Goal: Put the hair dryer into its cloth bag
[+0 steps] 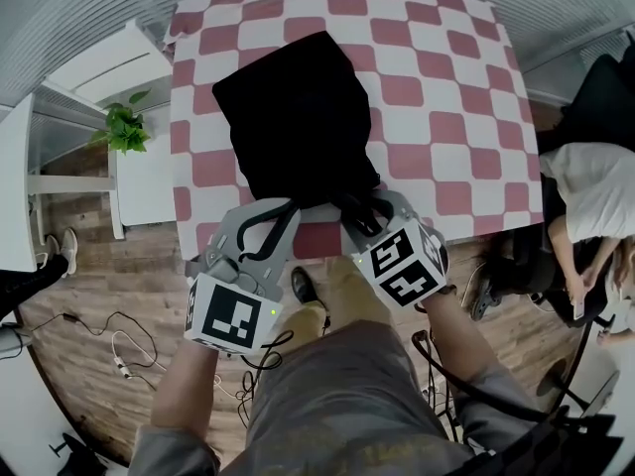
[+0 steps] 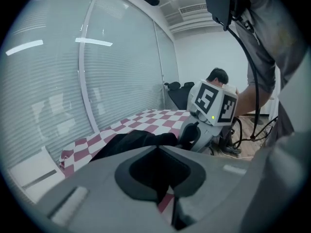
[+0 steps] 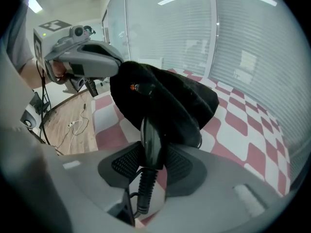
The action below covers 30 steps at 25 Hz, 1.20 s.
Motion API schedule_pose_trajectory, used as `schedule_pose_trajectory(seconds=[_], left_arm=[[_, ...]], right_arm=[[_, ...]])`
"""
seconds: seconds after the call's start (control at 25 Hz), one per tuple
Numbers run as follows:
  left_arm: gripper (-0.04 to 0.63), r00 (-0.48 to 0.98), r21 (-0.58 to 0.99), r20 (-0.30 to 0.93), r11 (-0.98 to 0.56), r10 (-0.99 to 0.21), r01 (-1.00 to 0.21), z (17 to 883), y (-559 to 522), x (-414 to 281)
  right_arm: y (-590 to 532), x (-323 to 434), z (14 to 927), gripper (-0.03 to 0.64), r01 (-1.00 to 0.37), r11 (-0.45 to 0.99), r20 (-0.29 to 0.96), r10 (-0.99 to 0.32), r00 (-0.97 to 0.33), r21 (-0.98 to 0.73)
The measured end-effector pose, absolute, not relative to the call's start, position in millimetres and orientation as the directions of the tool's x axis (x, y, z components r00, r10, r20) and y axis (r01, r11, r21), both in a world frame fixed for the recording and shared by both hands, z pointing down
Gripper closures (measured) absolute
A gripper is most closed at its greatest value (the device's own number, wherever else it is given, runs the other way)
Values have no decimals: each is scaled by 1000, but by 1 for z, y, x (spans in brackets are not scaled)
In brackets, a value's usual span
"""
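I count two: my left tongs [image 1: 260,228] and right tongs [image 1: 372,211]. One cloth bag [image 1: 298,117] lies just ahead of them, one hair dryer [image 3: 151,140] sits in the right pair, and there is one worktop [image 1: 446,87].

No words, brands or numbers can be read. The only signs are black-and-white square code patterns on the white cube [image 1: 233,315] of the left tool [image 1: 263,211] and the white cube [image 1: 405,259] of the right tool [image 1: 359,216].
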<state>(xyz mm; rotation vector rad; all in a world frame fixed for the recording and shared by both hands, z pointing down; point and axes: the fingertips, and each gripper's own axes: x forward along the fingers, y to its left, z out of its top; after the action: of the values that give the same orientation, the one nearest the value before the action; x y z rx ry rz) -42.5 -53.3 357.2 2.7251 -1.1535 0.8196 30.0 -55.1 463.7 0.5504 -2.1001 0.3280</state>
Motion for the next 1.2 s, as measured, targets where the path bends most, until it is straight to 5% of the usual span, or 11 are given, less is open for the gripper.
schedule_pose_trajectory(seconds=[0.36,1.2], left_arm=[[583,602,-150,483,-737,-636,-659,341,-52,-38],[583,548,-144,538,-710,-640,-689,365,-68,-44]], right_arm=[[-56,17,430,451,-524,838,822,-186,-539,-154],[-91,-20,432,451,-494,861,802,-207,-560,-122]])
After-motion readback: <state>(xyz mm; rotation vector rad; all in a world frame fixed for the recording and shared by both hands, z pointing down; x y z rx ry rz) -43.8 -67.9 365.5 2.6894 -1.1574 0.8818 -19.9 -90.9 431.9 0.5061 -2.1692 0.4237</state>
